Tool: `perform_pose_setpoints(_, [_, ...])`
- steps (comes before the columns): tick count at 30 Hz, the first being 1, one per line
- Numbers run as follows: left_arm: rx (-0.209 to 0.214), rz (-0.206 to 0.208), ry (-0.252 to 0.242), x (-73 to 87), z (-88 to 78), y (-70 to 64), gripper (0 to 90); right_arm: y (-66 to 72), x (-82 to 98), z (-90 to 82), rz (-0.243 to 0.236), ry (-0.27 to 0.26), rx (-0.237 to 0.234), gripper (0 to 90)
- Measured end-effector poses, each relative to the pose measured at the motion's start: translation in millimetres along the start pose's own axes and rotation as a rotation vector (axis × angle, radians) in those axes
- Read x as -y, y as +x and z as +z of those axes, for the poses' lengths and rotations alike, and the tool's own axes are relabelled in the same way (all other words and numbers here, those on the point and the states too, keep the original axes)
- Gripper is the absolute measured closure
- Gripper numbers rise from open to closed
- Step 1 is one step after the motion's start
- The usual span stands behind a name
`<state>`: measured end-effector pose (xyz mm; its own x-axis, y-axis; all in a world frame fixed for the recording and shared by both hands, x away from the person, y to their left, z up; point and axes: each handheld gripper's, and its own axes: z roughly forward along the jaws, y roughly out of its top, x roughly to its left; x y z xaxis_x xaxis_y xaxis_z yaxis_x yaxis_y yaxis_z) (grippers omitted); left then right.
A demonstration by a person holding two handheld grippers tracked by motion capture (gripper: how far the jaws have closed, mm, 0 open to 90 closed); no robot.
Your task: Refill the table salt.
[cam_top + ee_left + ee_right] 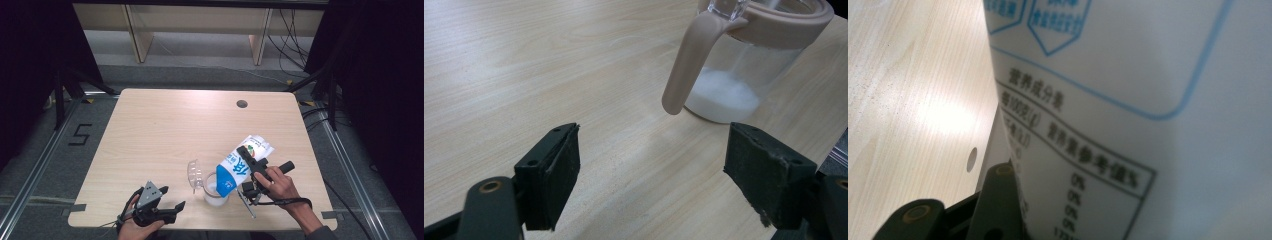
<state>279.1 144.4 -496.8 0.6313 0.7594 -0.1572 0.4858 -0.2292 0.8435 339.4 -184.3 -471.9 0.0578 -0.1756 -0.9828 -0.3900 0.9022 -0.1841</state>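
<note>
Carton [243, 164] near the table's [165, 125] right front, tilted, long axis running far-right to near-left, lower end over the jug [216, 191]. Right gripper [251, 172] pinches it; hand palm-down. Left gripper [651, 170] spread, empty, resting near-left. Left gripper view shows white liquid in jug; right gripper view, nutrition panel.

We see a light wooden table [165, 130] with a round cable hole [242, 104] at two o'clock. At twelve o'clock, pale shelving legs [140, 37] stand on the grey floor [200, 75].
</note>
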Motion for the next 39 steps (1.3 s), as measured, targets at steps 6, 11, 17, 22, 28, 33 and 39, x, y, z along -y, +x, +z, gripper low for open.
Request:
perform_pose_setpoints(6, [0.000,0.003,-0.002,-0.2,-0.4,0.1,21.7,0.2,0.0,-0.1,0.000,0.002,-0.001,61.9])
perform_pose_setpoints(11, [0.000,0.002,-0.005,-0.1,-0.1,0.3,21.7,0.7,-0.2,0.2,-0.009,0.004,0.001,62.0])
perform_pose_setpoints(17, [0.000,0.004,-0.001,-0.2,-0.3,0.1,21.7,0.6,-0.1,0.0,-0.011,0.002,0.003,62.2])
perform_pose_setpoints(22, [-0.001,0.003,-0.002,-0.3,-0.7,0.3,21.7,1.2,-0.6,0.0,-0.023,-0.001,-0.008,62.3])
perform_pose_setpoints(28, [-0.002,0.004,-0.002,-0.3,-0.7,0.2,21.7,1.5,-1.6,-0.3,-0.024,0.009,-0.014,62.8])
perform_pose_setpoints(33, [-0.007,0.005,0.002,-0.4,-1.4,-0.1,21.7,0.7,-1.5,-0.2,-0.028,0.009,-0.013,62.9])
perform_pose_setpoints(39, [-0.007,0.008,0.004,-0.4,-1.5,0.0,21.7,1.7,-1.0,0.1,-0.026,0.004,-0.004,63.1])
